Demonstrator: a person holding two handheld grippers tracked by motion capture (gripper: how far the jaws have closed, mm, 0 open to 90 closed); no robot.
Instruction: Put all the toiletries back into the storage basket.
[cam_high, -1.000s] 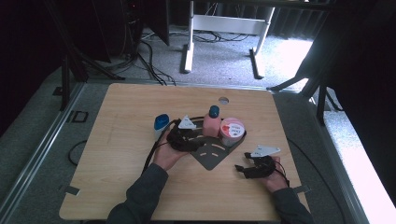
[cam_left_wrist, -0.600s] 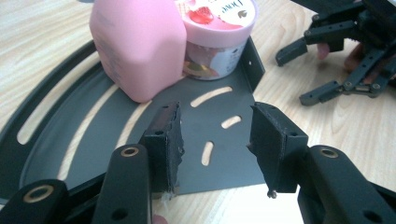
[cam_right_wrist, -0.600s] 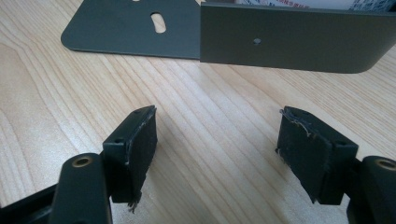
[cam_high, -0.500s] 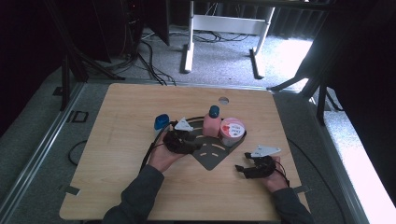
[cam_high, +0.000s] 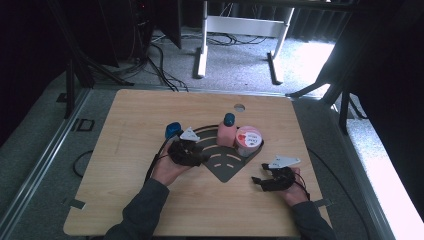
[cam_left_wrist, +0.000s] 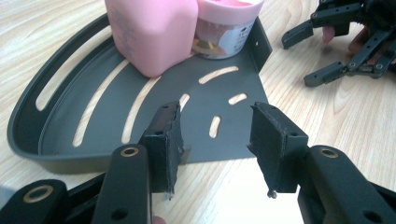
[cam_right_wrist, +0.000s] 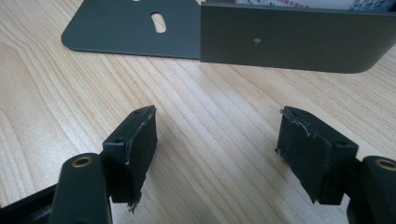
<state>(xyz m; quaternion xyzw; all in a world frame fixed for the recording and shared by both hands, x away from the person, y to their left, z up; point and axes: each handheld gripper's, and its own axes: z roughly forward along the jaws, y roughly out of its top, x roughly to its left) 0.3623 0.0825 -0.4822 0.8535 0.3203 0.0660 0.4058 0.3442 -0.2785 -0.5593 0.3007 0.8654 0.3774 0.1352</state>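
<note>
The dark grey corner tray (cam_high: 227, 162) lies flat near the middle of the wooden counter (cam_high: 125, 130), a little toward the person's edge, with its pointed corner turned to that edge and its curved rim toward the far edge. Long slots are cut in its floor, and the wood shows through them. Inside the tray, against its far part, stand a pink bottle (cam_high: 227, 133) with a blue cap and, touching it on the right, a pink cup (cam_high: 248, 140) with a printed lid. The left claw (cam_left_wrist: 215, 135) is at the left side of the tray; its jaws are spread with nothing between them, and the straight near edge of the tray lies just beyond the pads (cam_left_wrist: 166, 140). Behind this claw, on the counter, stands a small blue object (cam_high: 172, 130). The right claw (cam_right_wrist: 215, 149) is near the right front part of the counter, apart from the tray, low over the bare wood; its jaws are spread wide and hold nothing, and they face the upright side wall of the tray.
</note>
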